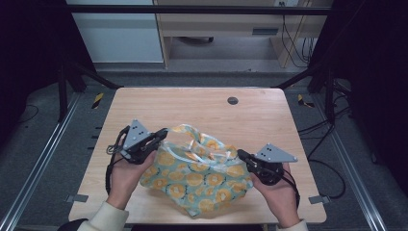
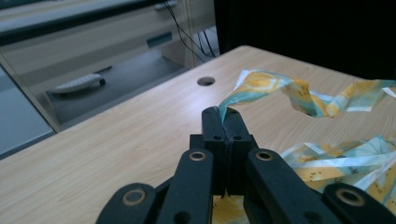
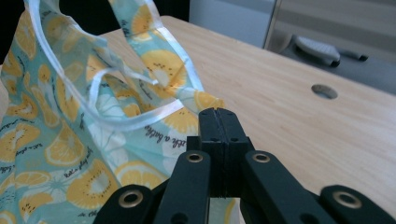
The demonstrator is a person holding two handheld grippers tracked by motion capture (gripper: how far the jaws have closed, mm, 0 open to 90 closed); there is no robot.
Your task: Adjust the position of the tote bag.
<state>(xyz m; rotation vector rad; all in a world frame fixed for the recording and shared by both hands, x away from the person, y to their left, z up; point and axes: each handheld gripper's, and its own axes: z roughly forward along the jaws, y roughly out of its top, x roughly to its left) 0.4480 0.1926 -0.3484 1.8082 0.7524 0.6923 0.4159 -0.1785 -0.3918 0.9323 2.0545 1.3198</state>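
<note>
High view shows my 2 grippers on the fabric bag (image 1: 197, 180). My left gripper (image 1: 162, 135) pinches its left edge. My right gripper (image 1: 239, 154) clamps its right edge.

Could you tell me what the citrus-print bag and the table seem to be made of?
The bag looks like thin woven fabric, possibly polyester: it sags and creases softly, and its pale edge binding has a slight sheen. The table looks like light wood or wood-look laminate: fine straight grain, smooth matte surface; which of the two cannot be told.
</note>
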